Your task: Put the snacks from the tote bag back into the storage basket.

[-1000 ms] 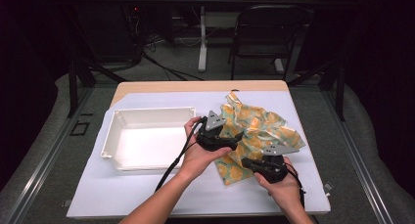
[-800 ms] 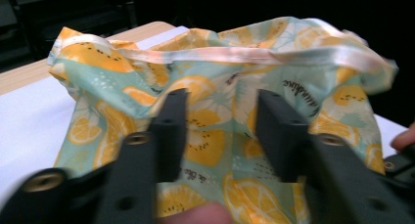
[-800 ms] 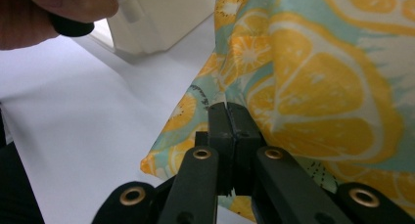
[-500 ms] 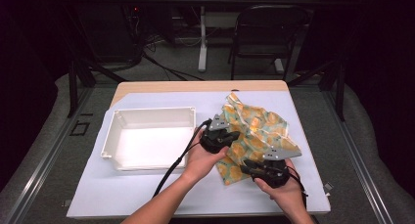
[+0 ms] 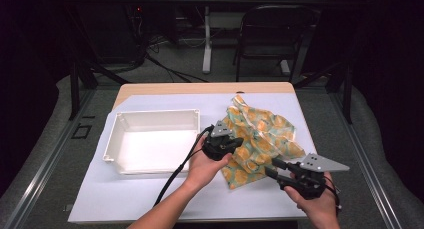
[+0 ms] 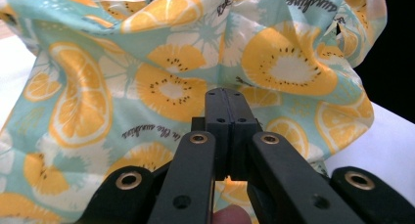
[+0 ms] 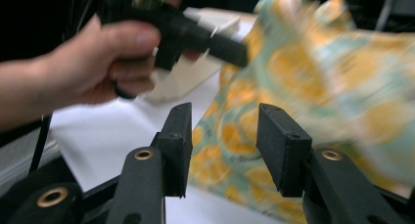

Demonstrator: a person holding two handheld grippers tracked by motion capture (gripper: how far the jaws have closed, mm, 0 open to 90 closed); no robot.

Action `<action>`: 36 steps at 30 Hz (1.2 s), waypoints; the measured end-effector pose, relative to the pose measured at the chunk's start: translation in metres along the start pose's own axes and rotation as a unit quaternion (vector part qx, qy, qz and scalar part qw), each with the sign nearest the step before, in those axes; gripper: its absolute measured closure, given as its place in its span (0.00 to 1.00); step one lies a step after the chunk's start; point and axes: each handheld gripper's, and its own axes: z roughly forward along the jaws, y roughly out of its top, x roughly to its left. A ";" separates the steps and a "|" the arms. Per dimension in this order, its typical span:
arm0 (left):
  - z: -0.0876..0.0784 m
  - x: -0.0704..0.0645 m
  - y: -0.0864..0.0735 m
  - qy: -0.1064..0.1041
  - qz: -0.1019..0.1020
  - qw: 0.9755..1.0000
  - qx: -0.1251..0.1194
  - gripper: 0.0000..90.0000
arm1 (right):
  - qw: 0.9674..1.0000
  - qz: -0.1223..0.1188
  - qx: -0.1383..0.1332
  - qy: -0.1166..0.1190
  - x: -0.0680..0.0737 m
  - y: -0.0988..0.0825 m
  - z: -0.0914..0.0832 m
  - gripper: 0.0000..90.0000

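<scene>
A: Where does the cloth (image 5: 260,139) lie?

B: It lies crumpled on the right half of the table (image 5: 150,204), just right of the white tray (image 5: 150,149). We see its citrus print in the left gripper view.

A: State of the left gripper (image 5: 235,141)?

B: Its jaws are pressed together, pinching a fold of the cloth near the left edge. We judge this grip anchors the cloth so the other side can be worked.

A: And the right gripper (image 5: 272,168)?

B: Its jaws stand spread and have just been opening; nothing is clamped between them. It points at the near edge of the cloth, probably to seek a new hold.
</scene>
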 end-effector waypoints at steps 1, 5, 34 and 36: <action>-0.002 0.001 -0.001 0.001 -0.002 1.000 -0.001 1.00 | 1.000 0.001 -0.010 -0.003 -0.002 0.004 -0.003 0.62; -0.009 0.006 -0.003 0.003 -0.017 1.000 -0.009 1.00 | 0.998 0.002 -0.048 -0.039 -0.012 0.025 -0.008 0.50; 0.007 0.005 0.003 0.063 -0.102 0.992 0.025 0.45 | 0.993 -0.052 0.096 0.052 0.020 -0.007 0.069 0.98; 0.012 0.006 -0.002 0.058 -0.101 0.992 0.039 0.70 | 0.993 -0.043 0.094 0.057 0.017 -0.008 0.065 0.94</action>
